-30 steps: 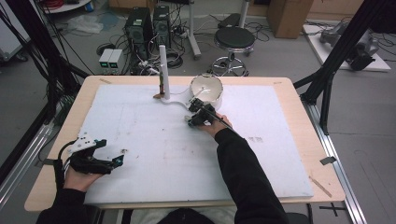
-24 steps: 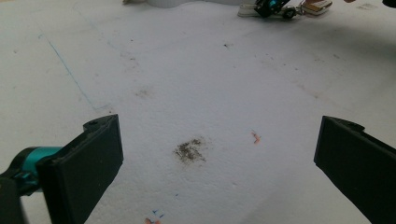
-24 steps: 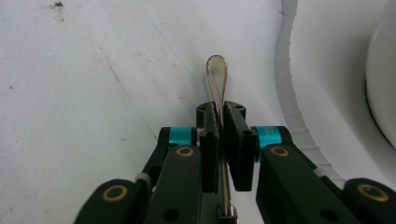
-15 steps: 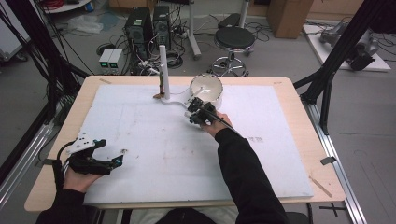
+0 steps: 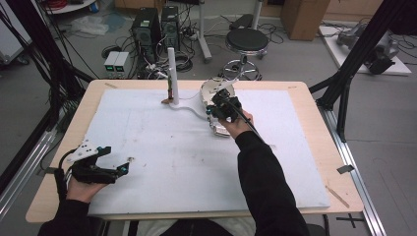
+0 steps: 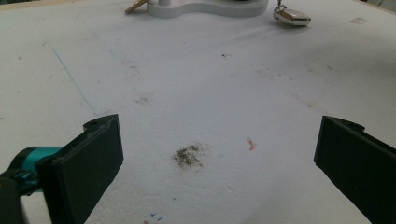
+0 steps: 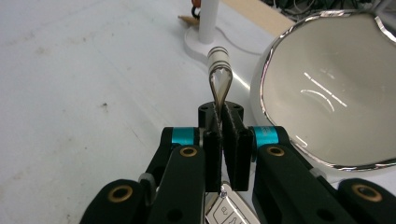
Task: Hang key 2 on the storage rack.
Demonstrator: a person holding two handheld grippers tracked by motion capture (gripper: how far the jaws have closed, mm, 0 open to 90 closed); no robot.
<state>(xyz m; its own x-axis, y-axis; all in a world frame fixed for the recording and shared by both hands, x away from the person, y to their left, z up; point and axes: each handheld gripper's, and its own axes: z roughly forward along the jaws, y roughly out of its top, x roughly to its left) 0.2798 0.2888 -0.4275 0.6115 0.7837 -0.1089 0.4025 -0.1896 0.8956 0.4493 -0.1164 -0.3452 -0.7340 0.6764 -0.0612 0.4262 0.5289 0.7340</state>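
Broadly, a white foam sheet [image 5: 162, 147] covers most of the wooden table [image 5: 314, 113], marked with faint blue lines, scuffs and a small grey smudge seen between the jaws in the left gripper view. No writing or brand can be read anywhere on it.

At the far middle of the sheet stands a white post [image 5: 171, 73] on a flat white base [image 5: 189, 106]; a small tan tag lies against the base's far side. Just beside the base sits a white bowl [image 7: 327, 93] with a shiny silver rim. What shows of its inside in the right gripper view is bare, glossy white.

Smaller, the right gripper [image 5: 222, 105] sits at the bowl's near edge, its hand [image 5: 236, 125] behind it. Its jaws are pressed together on a thin leather loop [image 7: 219, 86] that stands up from between the pads and ends in a white, ringed collar. Below the jaws a silver-edged car key fob [image 7: 224, 210] hangs from the loop, partly hidden; its button symbols are too small to tell. The loop rises between the post's base and the bowl's rim, close to the rim.

Well apart, near the front left corner, the left gripper [image 5: 110, 164] hovers low over bare sheet, jaws spread wide and holding nothing. Far ahead of it, a small metal object [image 6: 292, 16] lies by the base.
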